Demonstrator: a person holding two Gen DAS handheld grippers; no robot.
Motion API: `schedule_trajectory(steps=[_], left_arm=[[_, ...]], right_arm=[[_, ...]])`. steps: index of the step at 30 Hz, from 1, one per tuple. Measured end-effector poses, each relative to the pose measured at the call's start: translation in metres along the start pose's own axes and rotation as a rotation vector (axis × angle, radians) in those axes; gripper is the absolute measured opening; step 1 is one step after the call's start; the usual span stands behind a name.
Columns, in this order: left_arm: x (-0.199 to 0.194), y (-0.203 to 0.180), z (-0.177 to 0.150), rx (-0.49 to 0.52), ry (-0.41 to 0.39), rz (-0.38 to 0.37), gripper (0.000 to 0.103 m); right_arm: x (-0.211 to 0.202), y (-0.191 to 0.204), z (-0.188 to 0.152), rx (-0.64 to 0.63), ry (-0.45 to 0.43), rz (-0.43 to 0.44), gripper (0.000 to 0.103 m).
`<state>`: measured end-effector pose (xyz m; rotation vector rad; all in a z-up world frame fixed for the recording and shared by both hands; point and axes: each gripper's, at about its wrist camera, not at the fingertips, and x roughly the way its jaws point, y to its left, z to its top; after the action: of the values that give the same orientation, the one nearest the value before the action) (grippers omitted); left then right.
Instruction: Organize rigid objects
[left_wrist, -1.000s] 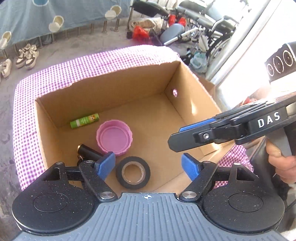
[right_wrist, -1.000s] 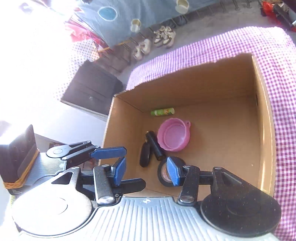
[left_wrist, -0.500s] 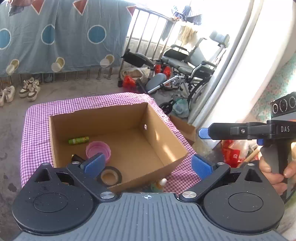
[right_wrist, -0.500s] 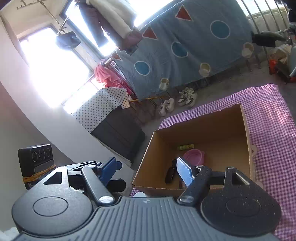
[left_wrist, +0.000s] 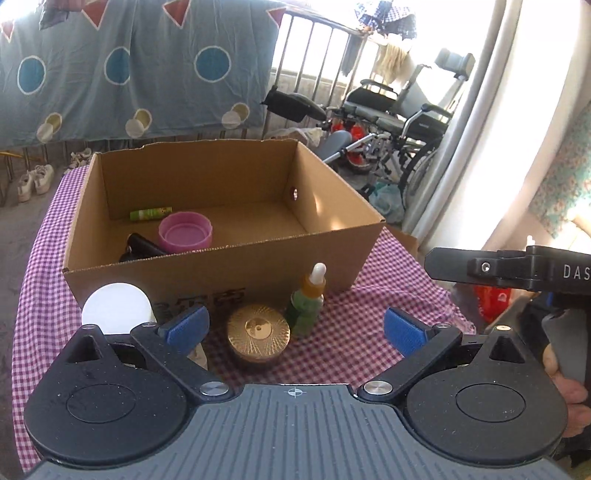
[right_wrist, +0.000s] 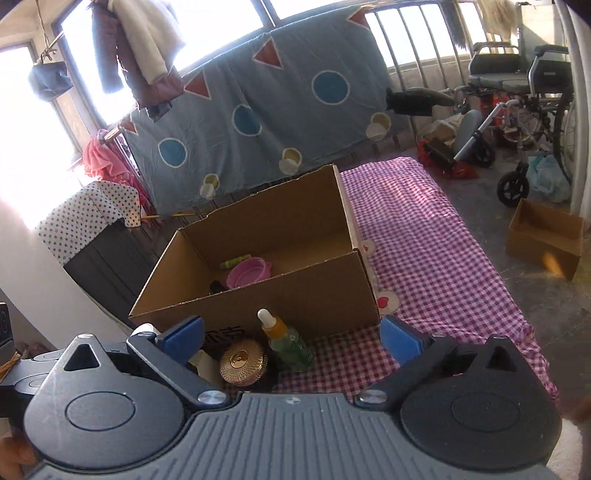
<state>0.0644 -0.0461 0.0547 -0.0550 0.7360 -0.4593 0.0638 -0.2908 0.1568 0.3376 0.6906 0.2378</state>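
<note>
An open cardboard box (left_wrist: 332, 243) (right_wrist: 306, 302) stands on a purple checked cloth. Inside lie a pink lid (left_wrist: 184, 232) (right_wrist: 246, 271), a green tube (left_wrist: 150, 213) and a black cylinder (left_wrist: 142, 246). In front of the box stand a gold-lidded jar (left_wrist: 258, 330) (right_wrist: 243, 357), a green dropper bottle (left_wrist: 308, 302) (right_wrist: 286, 339) and a white-lidded container (left_wrist: 116, 308). My left gripper (left_wrist: 293, 326) is open and empty, just short of the jar. My right gripper (right_wrist: 290, 334) is open and empty, near the bottle and jar; it also shows at the right of the left wrist view (left_wrist: 509, 271).
The checked cloth (right_wrist: 424, 236) spreads to the right of the box. A small cardboard box (right_wrist: 545, 238) sits on the floor at the right. Wheelchairs (left_wrist: 402, 118), a blue patterned sheet (left_wrist: 129, 70) and shoes (left_wrist: 31, 181) lie beyond the table.
Both grippers have pulled back out of the box and dropped lower, in front of it. The right gripper's jaws have opened wide. The jar, bottle and white container have come into view.
</note>
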Motion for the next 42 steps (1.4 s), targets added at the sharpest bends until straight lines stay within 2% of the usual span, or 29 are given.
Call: schedule_trajectory(steps=[4, 8, 12, 16, 20, 26, 31, 39, 42], left_arm=[[0.004, -0.010, -0.011, 0.050, 0.000, 0.051, 0.102], [0.004, -0.009, -0.017, 0.037, 0.005, 0.054, 0.102], [0.006, -0.012, -0.023, 0.042, 0.021, 0.064, 0.102], [0.008, -0.017, -0.025, 0.059, 0.025, 0.063, 0.102], [0.010, -0.018, -0.026, 0.069, 0.027, 0.069, 0.102], [0.012, -0.019, -0.028, 0.077, 0.024, 0.071, 0.102], [0.015, -0.024, -0.030, 0.113, 0.010, 0.073, 0.102], [0.028, -0.037, -0.031, 0.229, -0.069, 0.083, 0.100], [0.039, -0.042, -0.030, 0.274, -0.086, 0.081, 0.094]], right_arm=[[-0.002, 0.004, -0.001, -0.051, -0.017, -0.069, 0.103], [0.000, 0.008, -0.003, -0.117, -0.024, -0.137, 0.103], [0.004, 0.009, -0.004, -0.146, -0.018, -0.165, 0.103], [0.002, 0.008, -0.005, -0.156, -0.070, -0.232, 0.103], [-0.003, 0.003, -0.004, -0.167, -0.114, -0.238, 0.103], [-0.005, -0.011, 0.002, -0.146, -0.117, -0.194, 0.103], [-0.009, -0.024, 0.001, -0.070, -0.132, -0.074, 0.103], [0.008, -0.022, -0.002, -0.045, -0.085, -0.019, 0.103], [0.018, -0.017, -0.004, -0.046, -0.064, 0.012, 0.102]])
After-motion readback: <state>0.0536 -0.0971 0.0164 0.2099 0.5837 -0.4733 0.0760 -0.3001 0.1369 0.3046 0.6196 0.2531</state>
